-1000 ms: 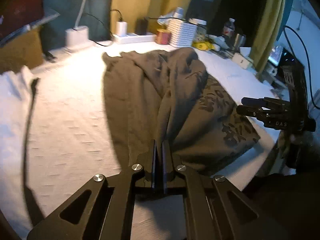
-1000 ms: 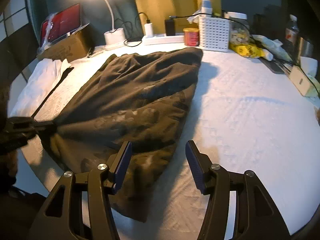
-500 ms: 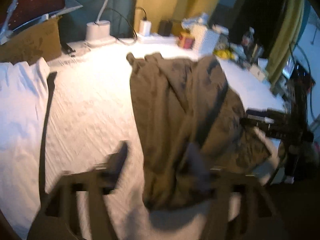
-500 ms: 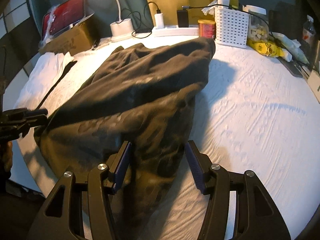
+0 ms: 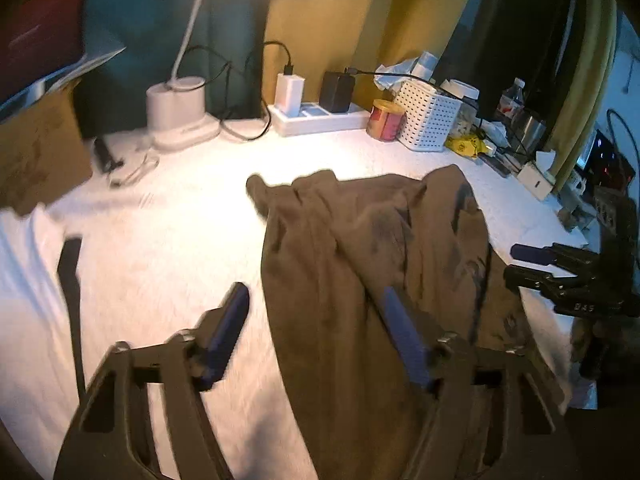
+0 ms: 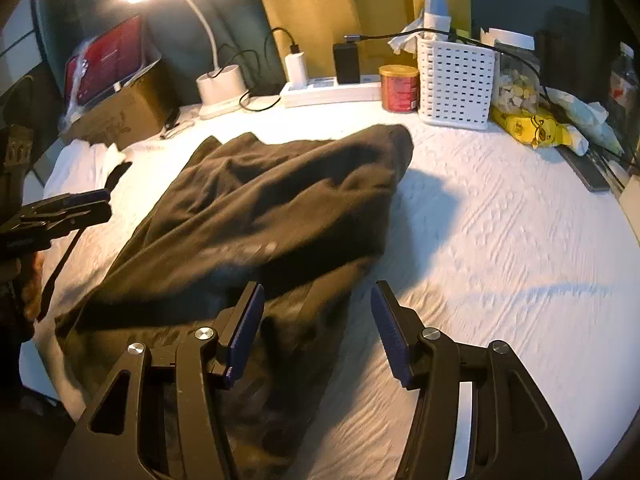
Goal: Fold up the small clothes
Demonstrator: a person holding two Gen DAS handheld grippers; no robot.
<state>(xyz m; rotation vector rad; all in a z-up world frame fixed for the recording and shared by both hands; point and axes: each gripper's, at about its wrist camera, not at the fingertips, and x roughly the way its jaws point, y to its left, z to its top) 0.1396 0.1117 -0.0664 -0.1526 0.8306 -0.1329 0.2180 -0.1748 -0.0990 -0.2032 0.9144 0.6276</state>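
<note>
A dark brown garment (image 5: pixel 360 264) (image 6: pixel 272 216) with a faint dark print lies rumpled on the white cloth-covered table (image 5: pixel 160 264) (image 6: pixel 500 240). My left gripper (image 5: pixel 314 298) hovers over the garment's left edge. Its jaws are closing with only loose cloth below them, and the pads press on nothing. It also shows at the left of the right wrist view, as the left gripper (image 6: pixel 102 204). My right gripper (image 6: pixel 317 294) stands open above the garment's near right corner, with nothing gripped. From the left wrist view the right gripper (image 5: pixel 516 260) sits beside the garment's right edge.
A white folded cloth (image 5: pixel 24 280) with a black strap (image 5: pixel 70 276) lies at the left. Along the back stand a cardboard box (image 6: pixel 120 116), lamp base (image 5: pixel 176 112), power strip (image 5: pixel 320 120), red tin (image 6: pixel 400 88) and white basket (image 6: pixel 454 80). Clutter fills the right side.
My left gripper let go of the garment's near edge, opened and drew away leftward; the cloth dropped flat. My right gripper shifted over the garment's corner, still open.
</note>
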